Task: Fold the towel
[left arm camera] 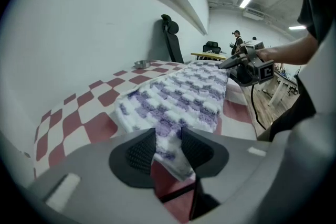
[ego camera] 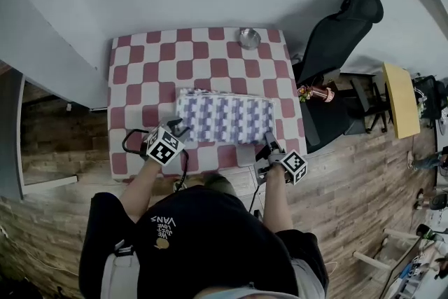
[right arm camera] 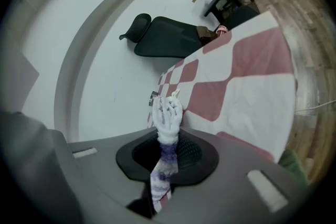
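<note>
A purple-and-white checked towel (ego camera: 224, 117) lies folded in a long strip across the near half of the red-and-white checked table (ego camera: 140, 59). My left gripper (ego camera: 179, 128) is shut on the towel's near left corner (left arm camera: 170, 141). My right gripper (ego camera: 269, 143) is shut on the near right corner, and a bunched tip of towel (right arm camera: 167, 118) sticks up from between its pads. In the left gripper view the towel stretches away toward the right gripper (left arm camera: 231, 64).
A small metal bowl (ego camera: 248, 37) stands at the table's far edge. A black office chair (ego camera: 336, 38) is close to the table's right side, with a yellow desk (ego camera: 399, 98) beyond it. White wall runs behind the table. Wooden floor surrounds it.
</note>
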`<state>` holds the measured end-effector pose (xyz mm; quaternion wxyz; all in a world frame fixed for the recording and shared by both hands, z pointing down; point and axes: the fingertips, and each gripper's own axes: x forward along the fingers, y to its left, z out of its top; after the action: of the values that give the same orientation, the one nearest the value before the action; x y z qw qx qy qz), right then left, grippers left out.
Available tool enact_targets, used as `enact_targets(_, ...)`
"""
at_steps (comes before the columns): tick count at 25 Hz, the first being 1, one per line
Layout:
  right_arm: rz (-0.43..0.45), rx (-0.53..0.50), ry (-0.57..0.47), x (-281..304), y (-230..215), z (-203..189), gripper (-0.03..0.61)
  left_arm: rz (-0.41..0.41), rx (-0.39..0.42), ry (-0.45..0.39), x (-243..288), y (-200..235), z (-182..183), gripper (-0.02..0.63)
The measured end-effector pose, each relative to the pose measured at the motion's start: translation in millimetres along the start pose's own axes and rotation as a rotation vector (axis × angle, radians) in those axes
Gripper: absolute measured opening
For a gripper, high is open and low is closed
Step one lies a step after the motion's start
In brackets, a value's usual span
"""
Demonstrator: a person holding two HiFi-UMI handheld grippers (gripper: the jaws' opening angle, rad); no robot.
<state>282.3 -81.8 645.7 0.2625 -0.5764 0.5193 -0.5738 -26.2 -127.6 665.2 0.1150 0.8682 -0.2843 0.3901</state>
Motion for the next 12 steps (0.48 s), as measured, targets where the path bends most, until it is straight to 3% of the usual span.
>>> enact_targets(6, -0.046, -0.153, -0.029, -27, 0, 1, 0.046, -0.022, -0.007, -0.035, -6, -18, 8, 0.149)
enact_targets(12, -0.041, -0.584, 0.014, -15, 63, -21, 0.046, 0.026, -0.057, -0.095, -47, -8, -3, 0.149)
